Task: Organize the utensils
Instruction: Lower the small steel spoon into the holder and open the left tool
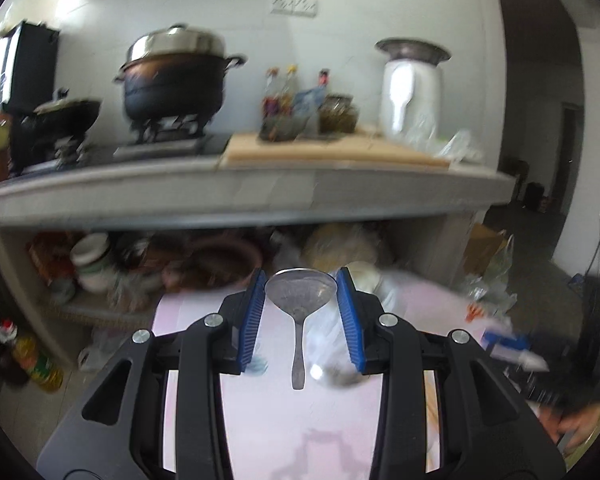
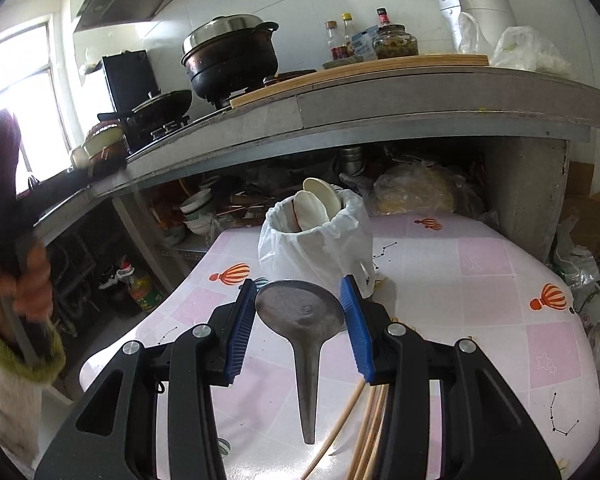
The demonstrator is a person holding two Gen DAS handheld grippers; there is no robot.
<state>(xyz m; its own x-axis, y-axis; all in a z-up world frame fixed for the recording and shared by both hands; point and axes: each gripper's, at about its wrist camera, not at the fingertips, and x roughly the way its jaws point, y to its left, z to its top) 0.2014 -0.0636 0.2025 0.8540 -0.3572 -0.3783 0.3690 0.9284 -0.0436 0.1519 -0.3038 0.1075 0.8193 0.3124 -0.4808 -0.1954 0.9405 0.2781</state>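
Fingers of left gripper (image 1: pixel 301 300) and right gripper (image 2: pixel 298 304) each clamp a metal spoon (image 2: pixel 300 312) by its bowl.

Pink checked tablecloth (image 2: pixel 480 280) with orange balloons; blue fingers (image 2: pixel 358 328).

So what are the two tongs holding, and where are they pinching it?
Each pinches a metal spoon by the sides of its bowl: the left tongs hold one spoon, the right tongs another spoon. Handles point back.

bagged container (image 2: pixel 316 240) blocks ahead; pink table (image 2: pixel 480 272) right lies open.
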